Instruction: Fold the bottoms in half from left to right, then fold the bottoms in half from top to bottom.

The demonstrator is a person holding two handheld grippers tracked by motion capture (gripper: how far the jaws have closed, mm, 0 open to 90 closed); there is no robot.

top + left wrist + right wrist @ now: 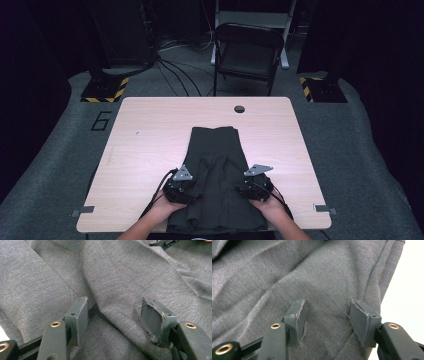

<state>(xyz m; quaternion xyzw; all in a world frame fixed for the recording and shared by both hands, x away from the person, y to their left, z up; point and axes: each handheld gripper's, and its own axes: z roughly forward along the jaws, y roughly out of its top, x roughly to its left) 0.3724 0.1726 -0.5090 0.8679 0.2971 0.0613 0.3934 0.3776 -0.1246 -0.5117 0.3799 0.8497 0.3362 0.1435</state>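
Dark grey fabric, a folded pleated garment (217, 175), lies lengthwise on the wooden table (145, 140), its near end at the near edge. Both hands enter from the near side, forearms angled inward. The left gripper (192, 192) rests on the garment's left side, jaws spread, a fold between unpressed pads. The right gripper (245, 190) rests near the right edge, jaws spread, pads touching cloth.

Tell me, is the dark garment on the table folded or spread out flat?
Folded. The dark garment lies as a long narrow strip with layered lengthwise folds; the left gripper view shows overlapping layers of fabric.
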